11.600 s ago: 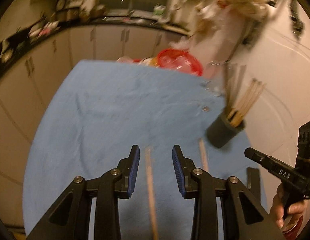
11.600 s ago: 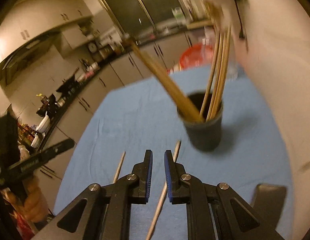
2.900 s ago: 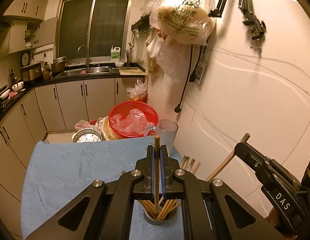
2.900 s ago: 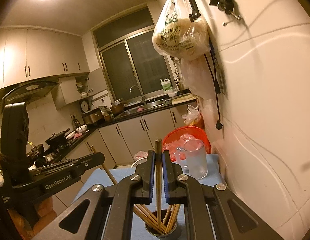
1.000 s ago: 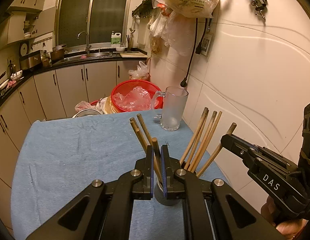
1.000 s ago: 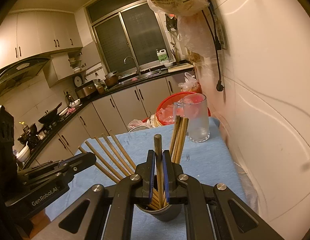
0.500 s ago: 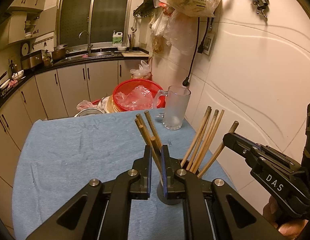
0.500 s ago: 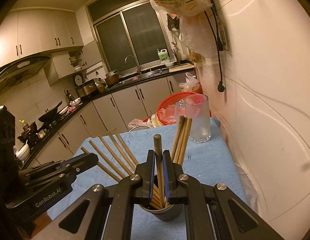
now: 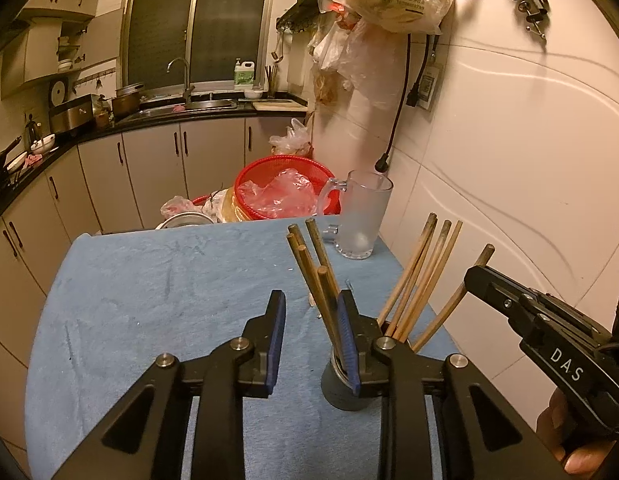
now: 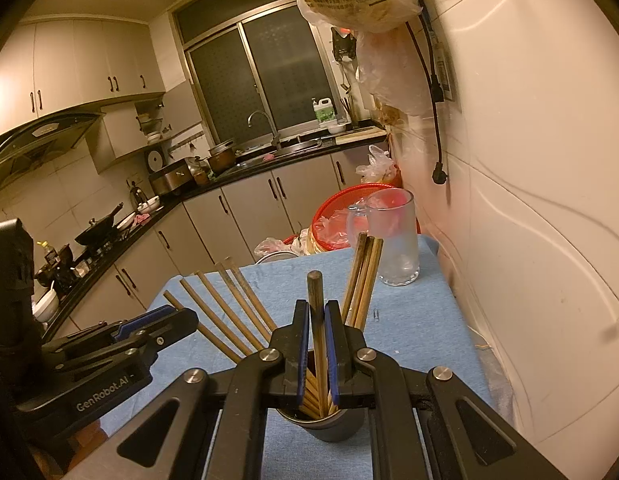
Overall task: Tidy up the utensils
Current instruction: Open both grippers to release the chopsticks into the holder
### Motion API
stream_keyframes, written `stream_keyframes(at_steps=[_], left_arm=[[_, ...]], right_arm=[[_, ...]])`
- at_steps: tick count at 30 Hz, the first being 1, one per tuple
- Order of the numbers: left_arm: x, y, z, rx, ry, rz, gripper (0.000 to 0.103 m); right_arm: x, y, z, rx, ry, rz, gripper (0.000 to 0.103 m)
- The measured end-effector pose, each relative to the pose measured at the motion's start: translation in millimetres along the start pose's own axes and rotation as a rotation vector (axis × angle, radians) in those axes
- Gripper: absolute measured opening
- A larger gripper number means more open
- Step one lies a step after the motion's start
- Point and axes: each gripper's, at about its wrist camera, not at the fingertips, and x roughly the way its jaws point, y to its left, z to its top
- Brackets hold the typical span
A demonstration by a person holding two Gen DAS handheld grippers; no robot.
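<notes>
We open our left gripper [image 9: 309, 336] to drop its chopstick [image 9: 327, 300] into the cup [image 9: 341, 390], while our right gripper [image 10: 317, 350] pinches another chopstick [image 10: 316, 312] upright above it.

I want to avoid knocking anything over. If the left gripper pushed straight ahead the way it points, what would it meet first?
Probably the chopsticks leaning in the grey cup. The left gripper is opening, one chopstick lying against its right pad. Depth is unclear.

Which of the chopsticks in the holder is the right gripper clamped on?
The upright dark-tipped chopstick, pinched between the right gripper pads above the grey holder. The other sticks lean outward, untouched.
</notes>
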Motion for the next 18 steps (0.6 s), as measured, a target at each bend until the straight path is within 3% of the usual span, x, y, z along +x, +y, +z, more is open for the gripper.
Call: stream_keyframes(at_steps=[9,13,18], left_arm=[[0.6,3.3,-0.5,-0.008,-0.002,0.018,0.041],[0.9,6.2,-0.7,-0.018,-0.001,0.028,0.051],[1.0,7.5,-1.4,-0.019,-0.005,0.041,0.055]], right_arm=[[-2.1,-0.4,0.1,0.003,0.001,-0.016,0.014],[-2.7,-3.3,0.1,0.011,0.001,-0.023,0.023],[-4.4,-6.1,-0.5,0.022,-0.003,-0.024,0.034]])
